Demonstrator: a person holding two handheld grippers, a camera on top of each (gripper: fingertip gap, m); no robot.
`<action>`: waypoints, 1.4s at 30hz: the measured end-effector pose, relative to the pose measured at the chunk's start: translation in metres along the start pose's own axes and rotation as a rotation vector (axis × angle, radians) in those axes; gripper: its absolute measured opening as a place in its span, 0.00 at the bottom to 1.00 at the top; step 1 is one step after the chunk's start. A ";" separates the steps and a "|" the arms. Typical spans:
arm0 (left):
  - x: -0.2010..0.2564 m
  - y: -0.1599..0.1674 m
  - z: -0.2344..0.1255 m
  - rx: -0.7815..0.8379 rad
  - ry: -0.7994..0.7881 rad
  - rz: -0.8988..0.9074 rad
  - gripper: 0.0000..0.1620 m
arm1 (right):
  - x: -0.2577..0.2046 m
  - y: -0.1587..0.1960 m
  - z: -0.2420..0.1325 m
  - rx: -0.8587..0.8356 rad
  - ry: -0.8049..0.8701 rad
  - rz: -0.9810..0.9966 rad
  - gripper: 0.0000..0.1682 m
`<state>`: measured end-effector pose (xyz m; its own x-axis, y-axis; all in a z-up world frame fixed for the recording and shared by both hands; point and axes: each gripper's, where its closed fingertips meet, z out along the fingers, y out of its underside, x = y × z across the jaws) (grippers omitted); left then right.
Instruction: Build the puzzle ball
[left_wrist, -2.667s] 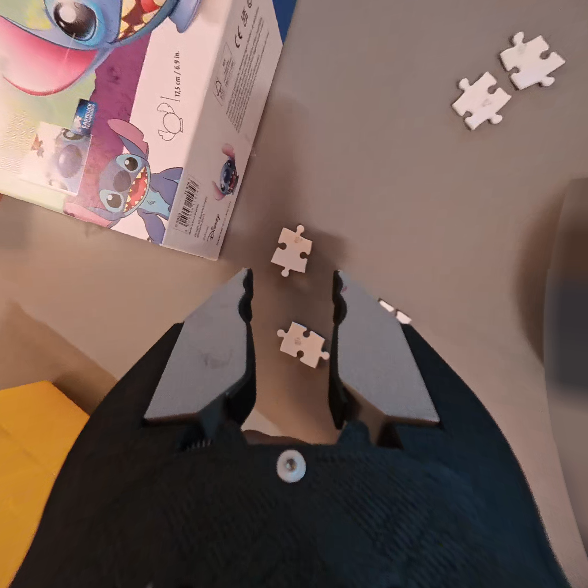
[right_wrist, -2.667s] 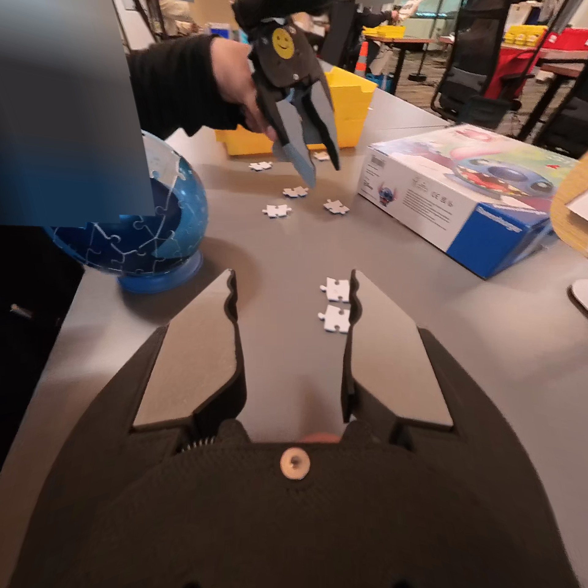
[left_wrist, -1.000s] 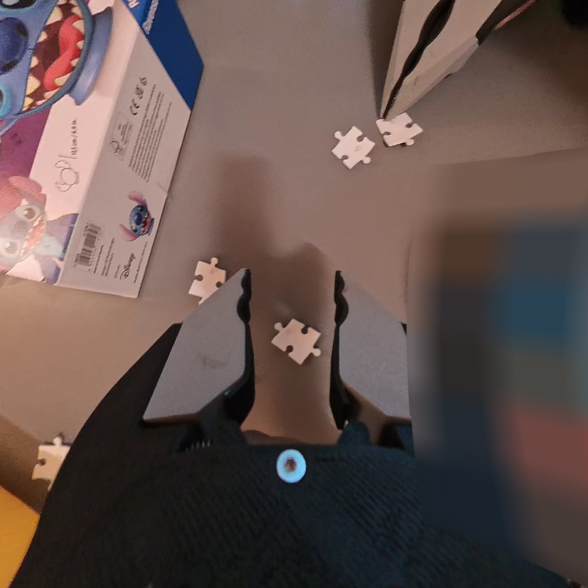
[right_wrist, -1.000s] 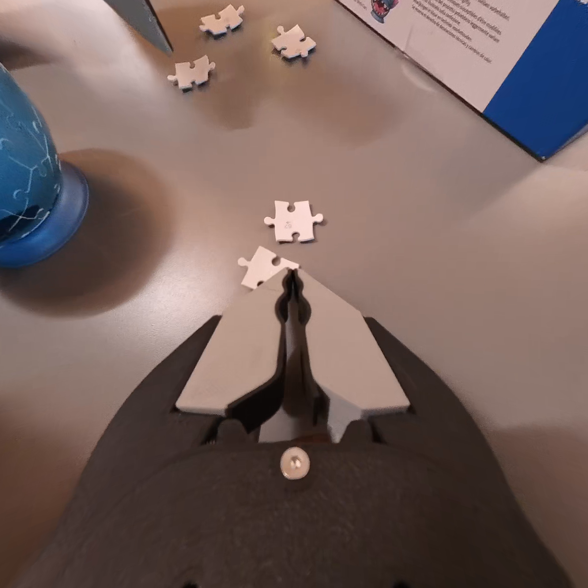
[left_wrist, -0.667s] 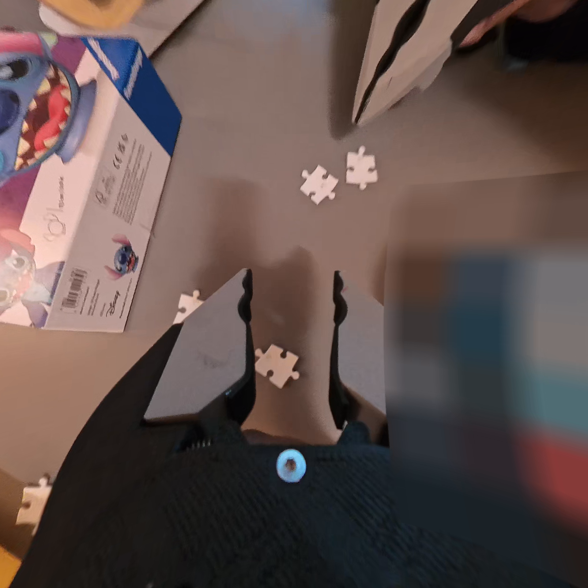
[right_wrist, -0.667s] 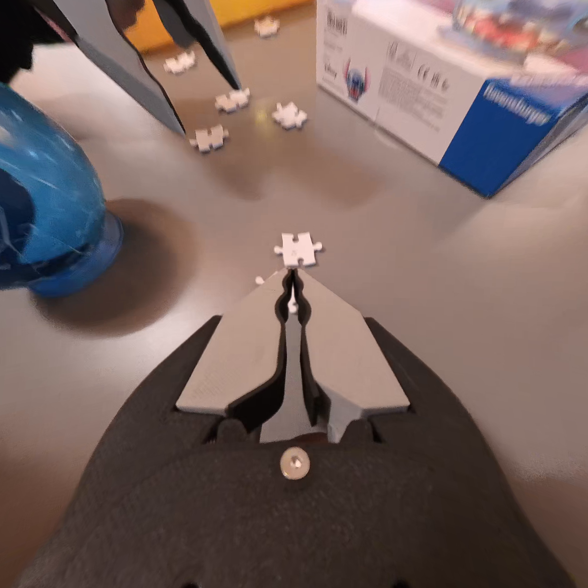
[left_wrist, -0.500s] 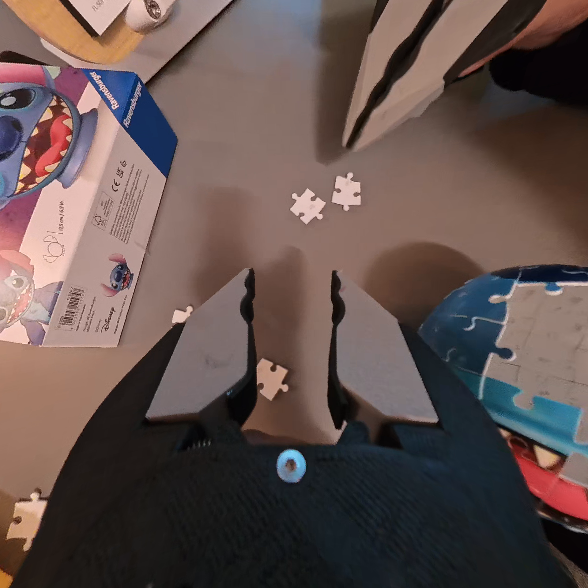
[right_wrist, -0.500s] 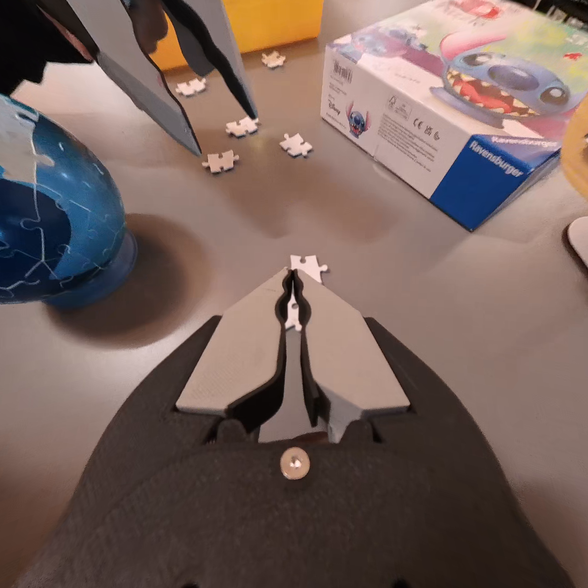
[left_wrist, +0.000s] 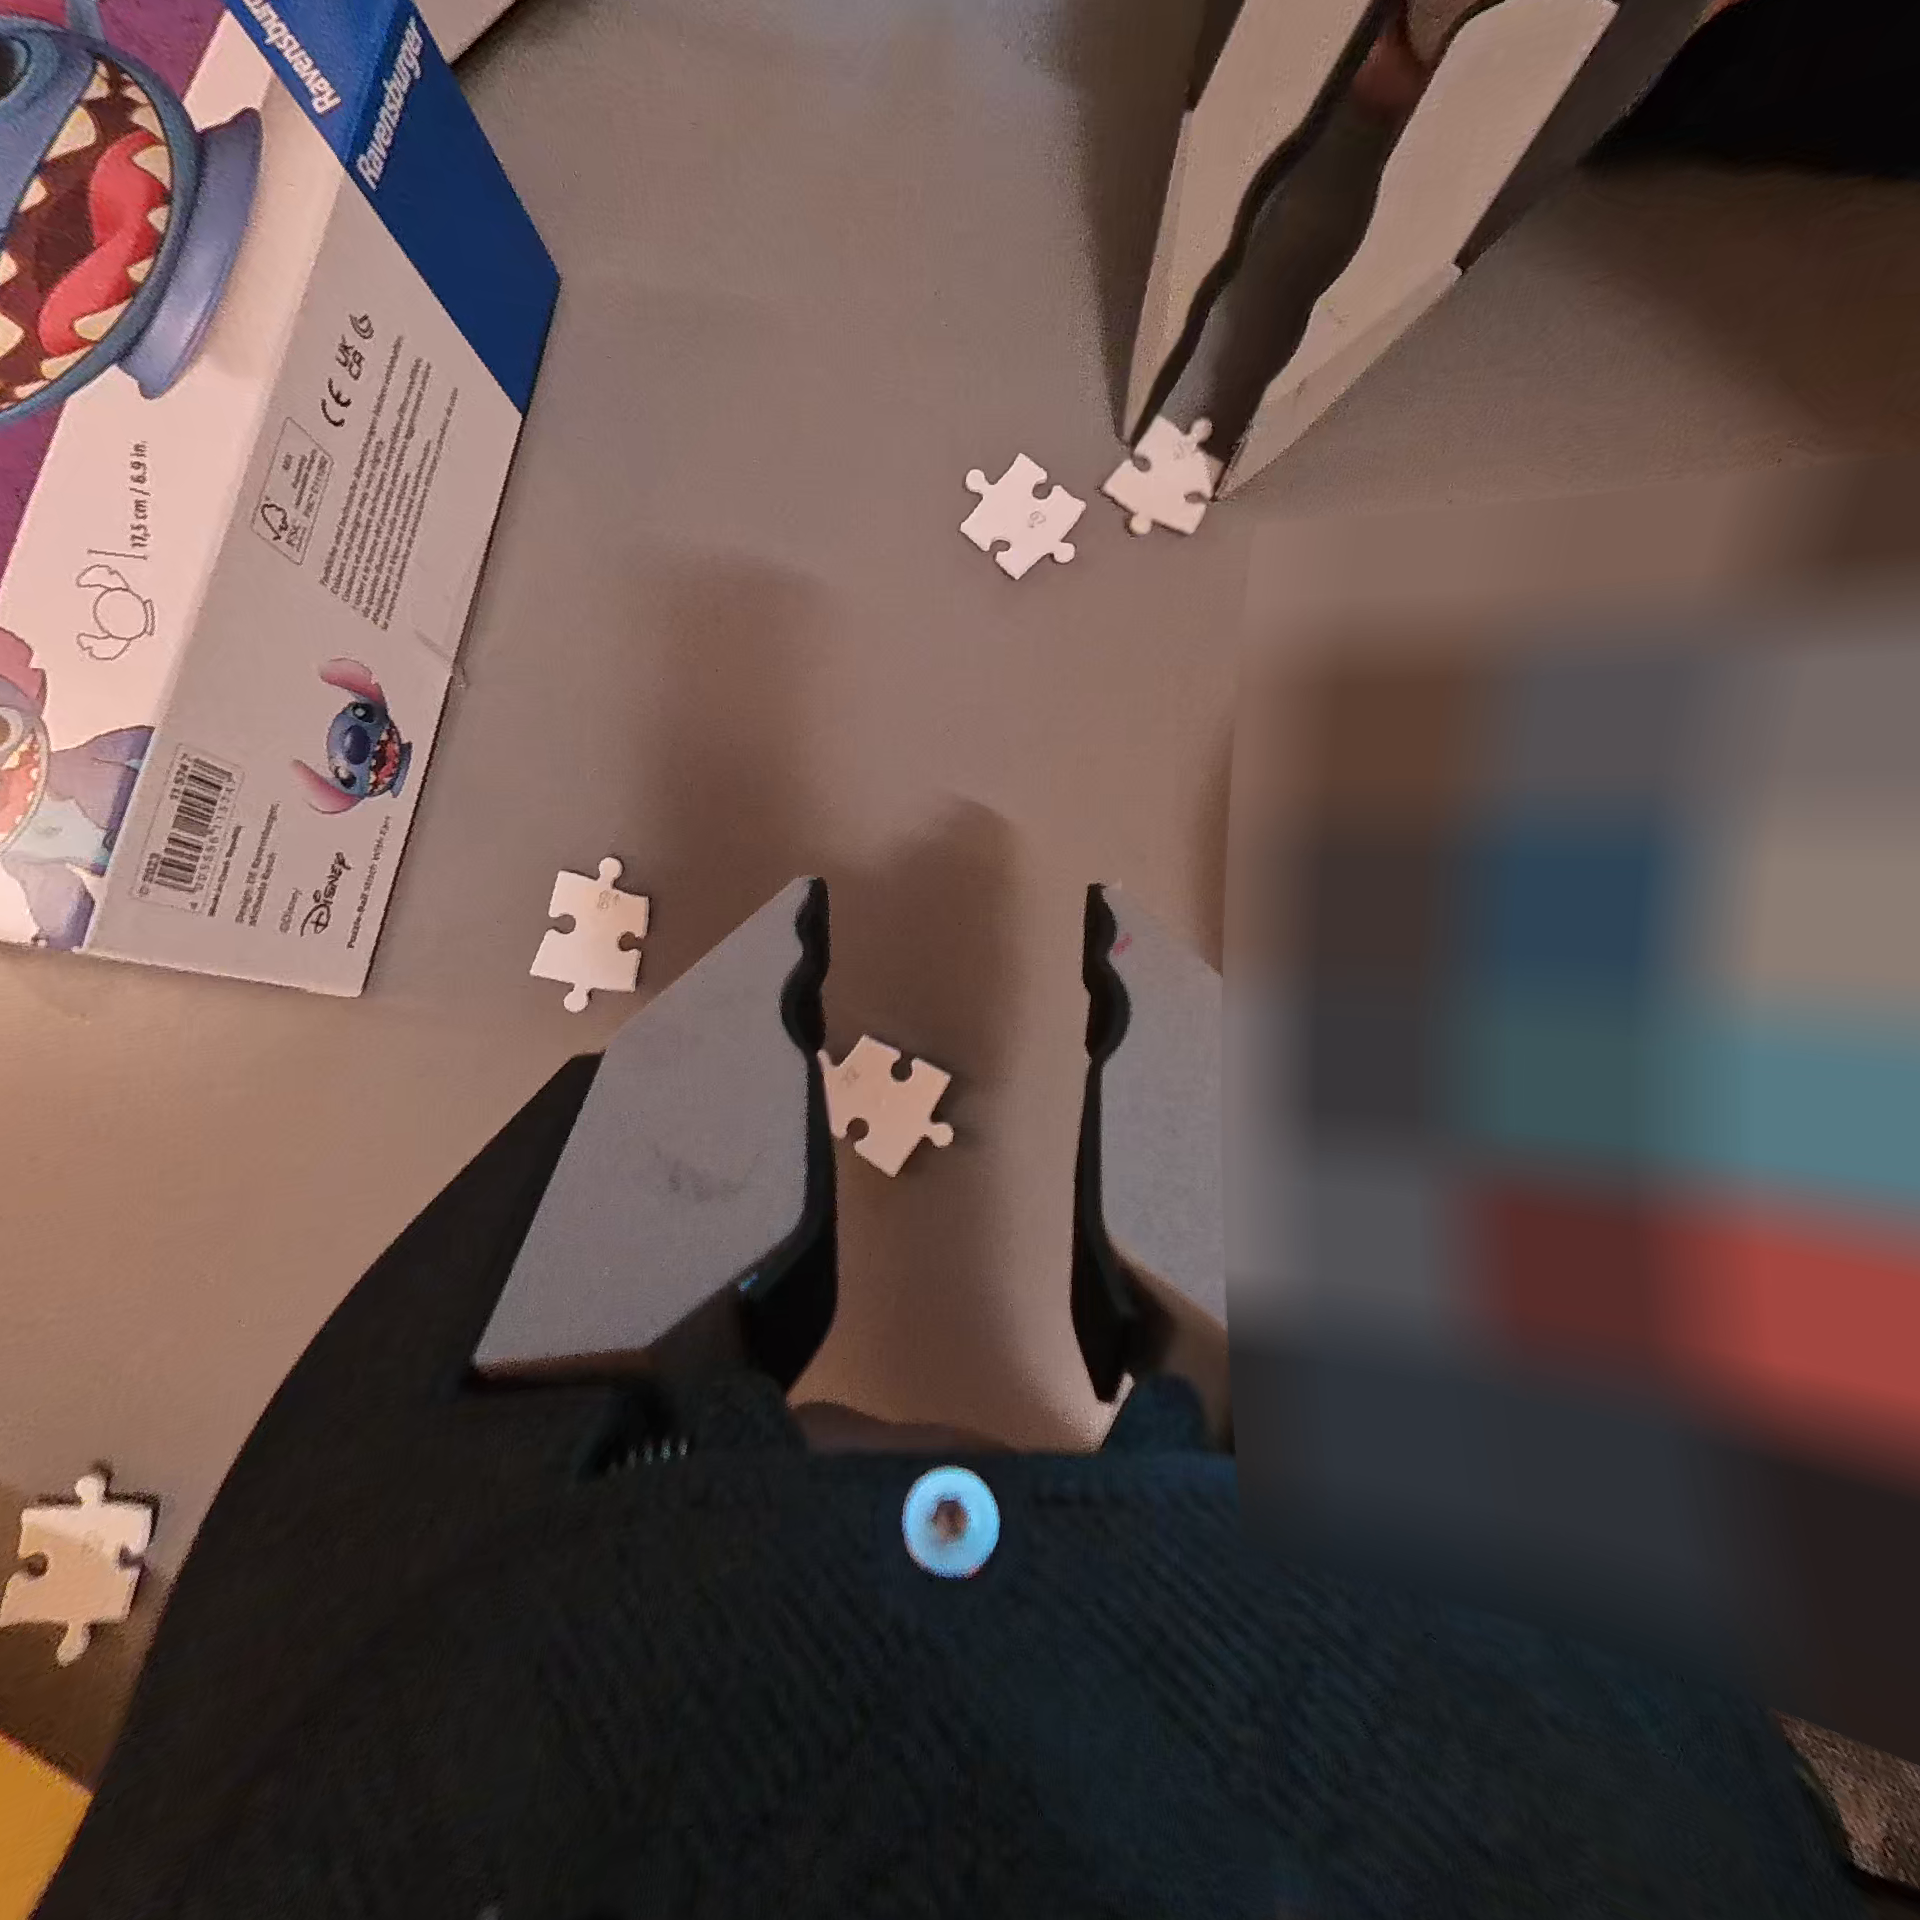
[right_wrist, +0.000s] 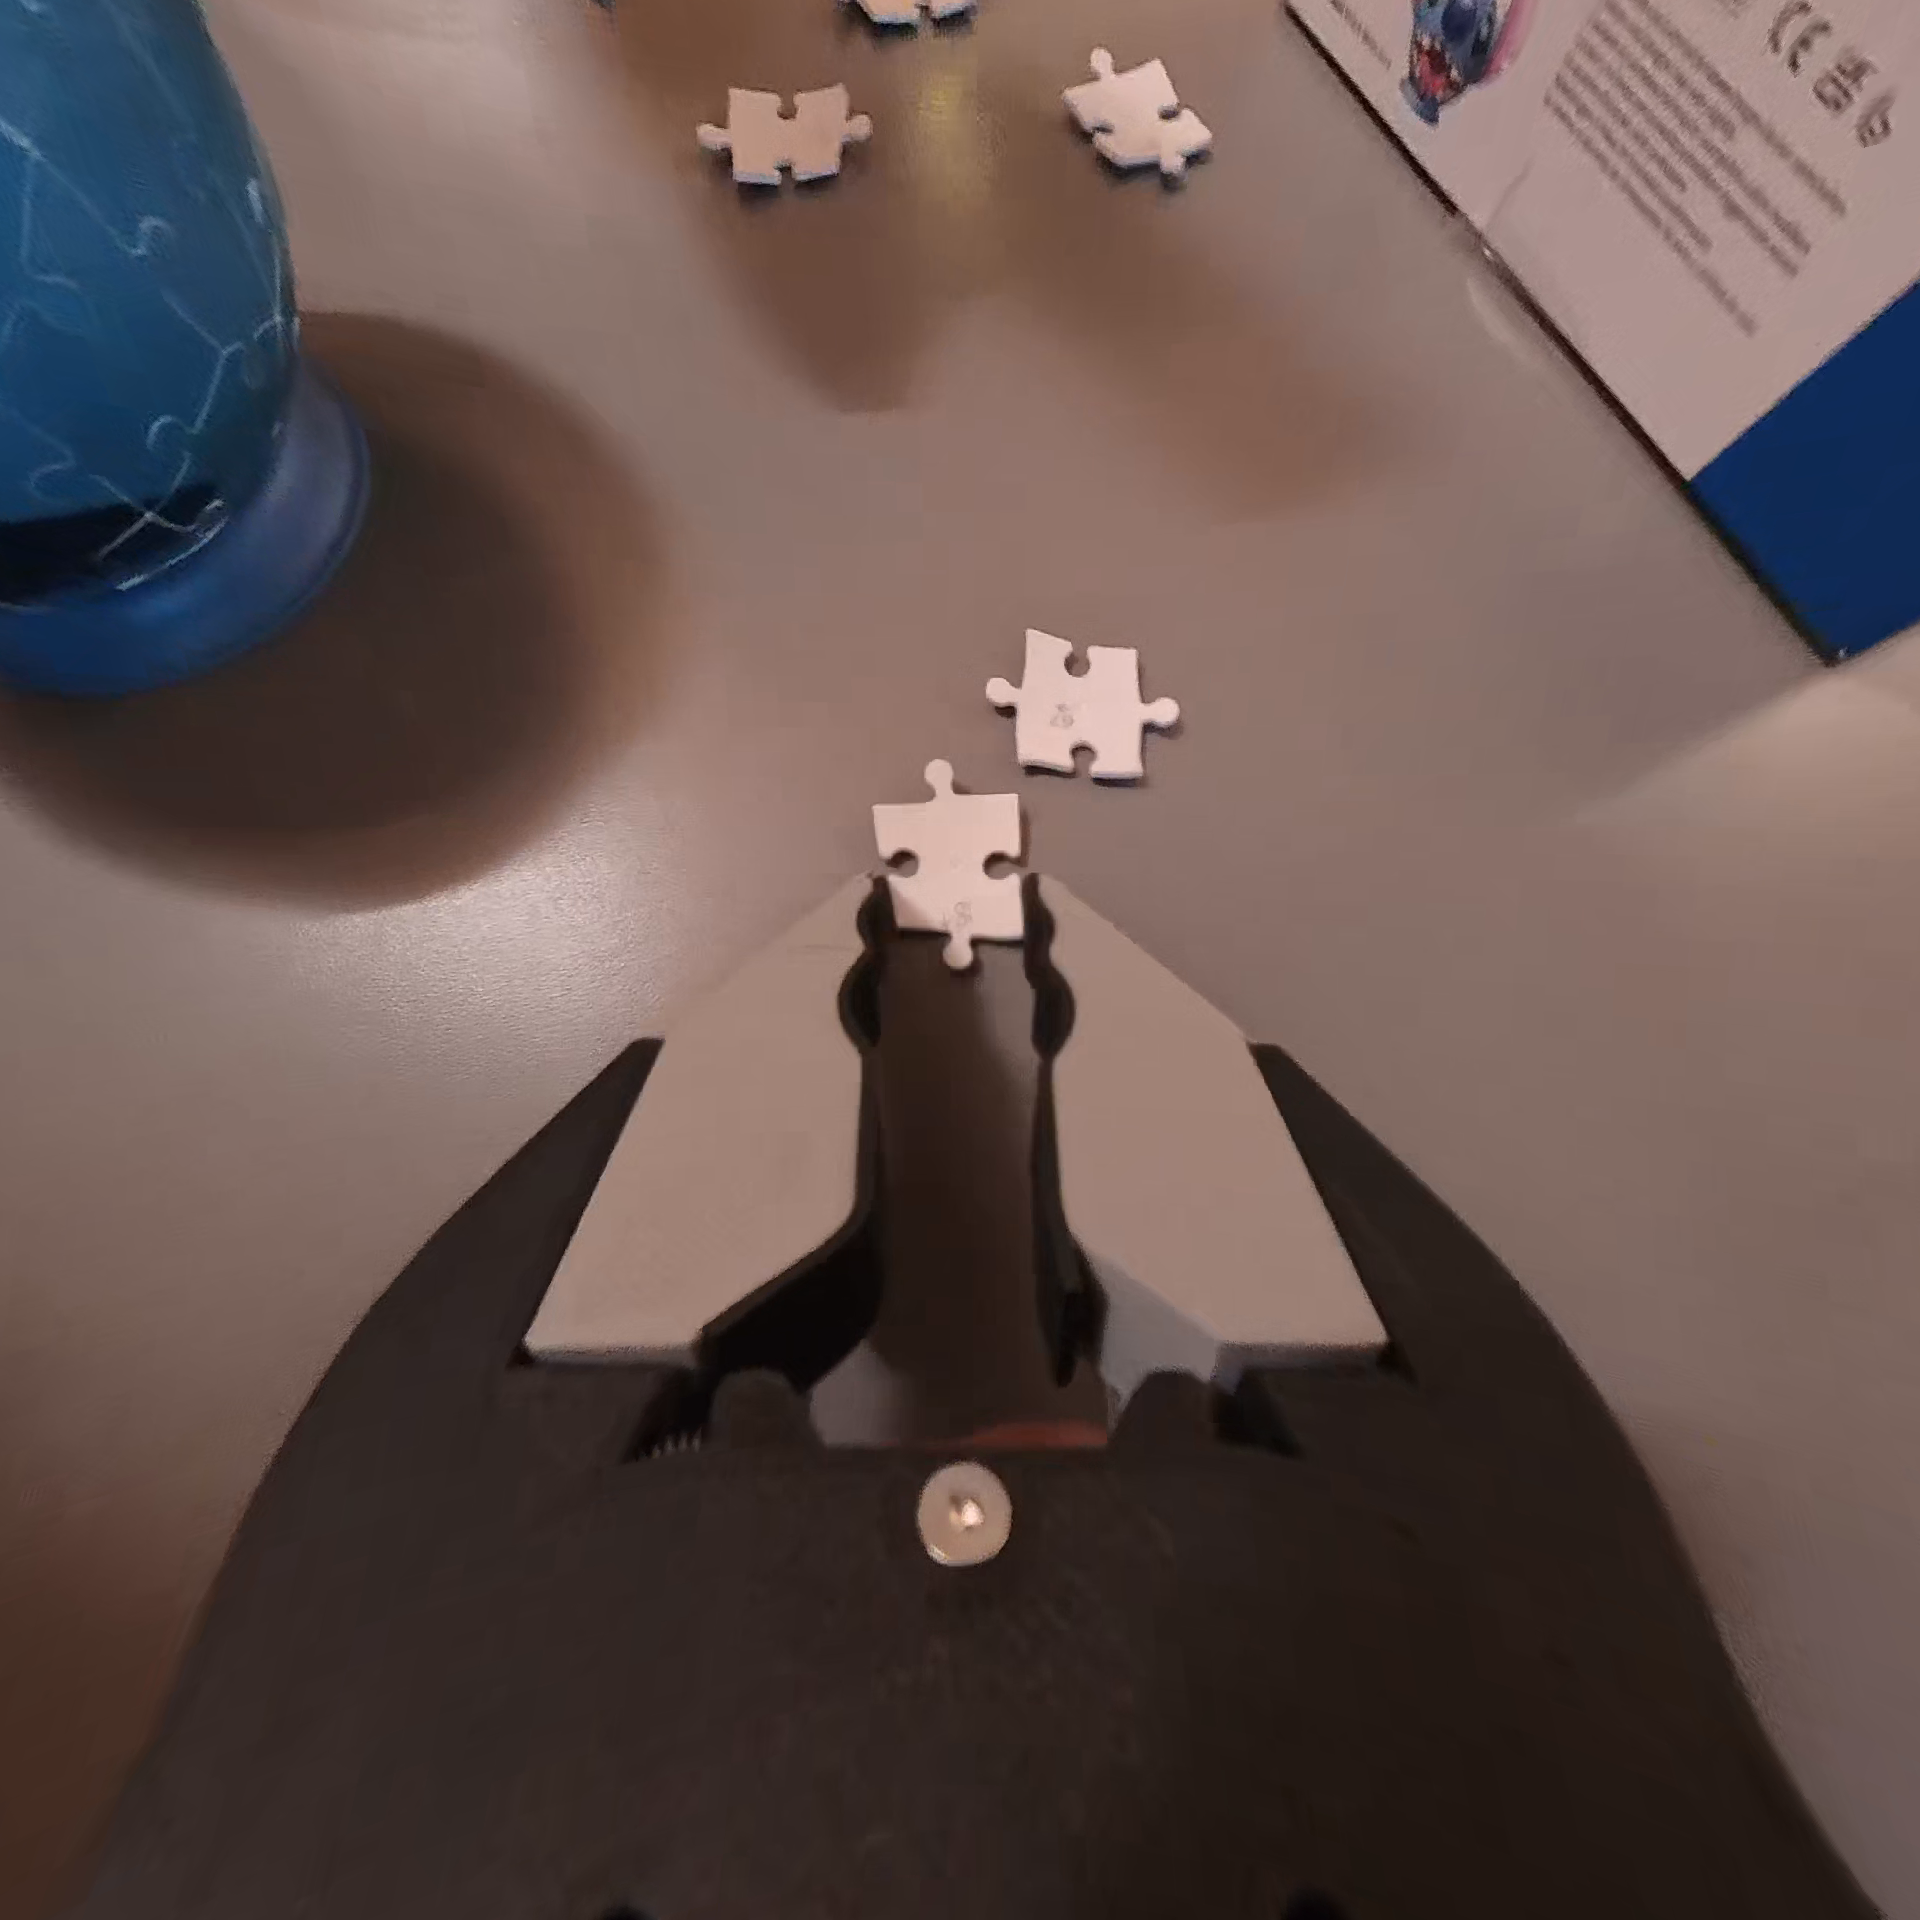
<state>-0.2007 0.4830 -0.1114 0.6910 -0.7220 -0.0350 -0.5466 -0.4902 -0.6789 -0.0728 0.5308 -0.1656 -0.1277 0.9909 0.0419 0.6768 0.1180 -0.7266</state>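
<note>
- The right gripper (right_wrist: 954, 883) is down at the grey table (right_wrist: 1351, 1039), its jaws a little apart, with a white puzzle piece (right_wrist: 951, 862) lying flat between the tips. Whether the tips actually press the piece's edges, I cannot tell.
- Just beyond that piece and slightly to the right lies a second white piece (right_wrist: 1081, 704), close to the first but apart from it.
- Ahead and to the left of the right gripper stands the blue puzzle ball (right_wrist: 125, 343) on its round blue base, partly out of view.
- Farther ahead lie two more loose pieces (right_wrist: 784, 133), and off to the right is a corner of the puzzle box (right_wrist: 1714, 260).
- The left gripper (left_wrist: 951, 904) hangs above the table with its jaws wide apart, holding nothing.
- Below it, between the fingers and close to the left one, a white piece (left_wrist: 888, 1101) lies on the table.
- Another piece (left_wrist: 590, 930) sits just left of the left finger's tip, near the corner of the box.
- One more piece (left_wrist: 73, 1558) lies far back on the left.
</note>
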 end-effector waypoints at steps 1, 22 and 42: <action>0.000 -0.002 0.002 0.004 0.004 0.001 0.29 | 0.000 -0.001 0.001 0.002 0.006 -0.012 0.13; 0.058 -0.080 0.031 0.231 0.458 -0.195 0.02 | -0.024 -0.090 -0.030 0.183 0.414 -0.469 0.13; 0.096 -0.075 -0.073 0.376 0.127 0.136 0.00 | -0.101 -0.168 -0.062 0.512 -0.063 -0.140 0.00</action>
<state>-0.1282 0.4148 -0.0102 0.5477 -0.8339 -0.0683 -0.4021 -0.1908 -0.8955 -0.1284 0.4150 -0.0050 -0.2452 0.9603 0.1327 0.2121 0.1867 -0.9593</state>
